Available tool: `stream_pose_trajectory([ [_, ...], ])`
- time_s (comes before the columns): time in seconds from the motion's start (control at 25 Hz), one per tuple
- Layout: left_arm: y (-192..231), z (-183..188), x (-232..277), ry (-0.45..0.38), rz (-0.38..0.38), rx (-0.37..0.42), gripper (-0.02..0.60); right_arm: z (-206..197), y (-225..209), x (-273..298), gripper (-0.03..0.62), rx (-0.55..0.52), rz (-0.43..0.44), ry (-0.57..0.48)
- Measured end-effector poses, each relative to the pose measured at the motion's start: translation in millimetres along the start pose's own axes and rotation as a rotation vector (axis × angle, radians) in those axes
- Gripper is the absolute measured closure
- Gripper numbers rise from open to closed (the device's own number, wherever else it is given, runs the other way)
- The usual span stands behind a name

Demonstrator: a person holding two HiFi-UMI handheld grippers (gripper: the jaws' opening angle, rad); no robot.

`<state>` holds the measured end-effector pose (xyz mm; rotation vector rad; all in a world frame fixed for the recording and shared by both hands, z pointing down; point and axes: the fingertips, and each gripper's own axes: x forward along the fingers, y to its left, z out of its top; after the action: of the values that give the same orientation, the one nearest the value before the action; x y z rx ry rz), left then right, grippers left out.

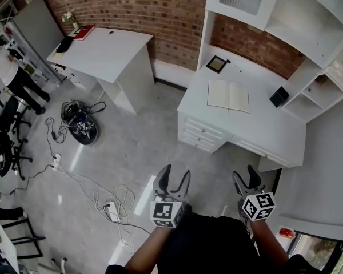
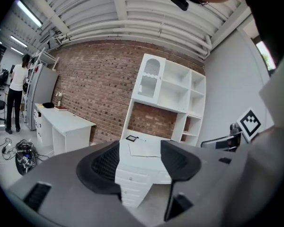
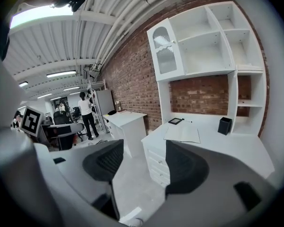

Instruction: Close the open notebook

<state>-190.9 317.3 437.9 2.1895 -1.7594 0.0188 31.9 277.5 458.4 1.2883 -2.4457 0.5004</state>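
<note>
Brick walls back a white desk [image 1: 263, 133] with shelving above it. In the head view the open notebook [image 1: 228, 95] lies flat on the desk top, between a small dark frame [image 1: 216, 64] and a black box [image 1: 279, 96]. The left gripper [image 1: 177, 172] and right gripper [image 1: 244, 173] hang low, well apart from it, so the step in hand looks like the approach. Loose cables [image 1: 97, 196] lie on the floor to the left, off the direct path.

The left gripper view shows its jaws spread and empty, the notebook far off between them.

The right gripper view shows the same: jaws apart, gripping nothing. The next move likely calls for stepping up to the desk's front edge and reaching one cover.
</note>
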Motion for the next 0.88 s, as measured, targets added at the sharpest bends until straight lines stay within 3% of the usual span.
stream_pose_trajectory([
  [0.2,27,-17,7,0.040,0.005,-0.042,0.331,4,2,13,0.330,0.028,-0.041,0.007],
  [0.56,30,-25,39,0.051,0.010,-0.059,0.331,1,-24,39,0.330,0.035,-0.037,0.035],
  [0.88,46,-27,126,0.094,0.065,-0.028,0.331,11,-74,108,0.330,0.051,0.040,0.062],
])
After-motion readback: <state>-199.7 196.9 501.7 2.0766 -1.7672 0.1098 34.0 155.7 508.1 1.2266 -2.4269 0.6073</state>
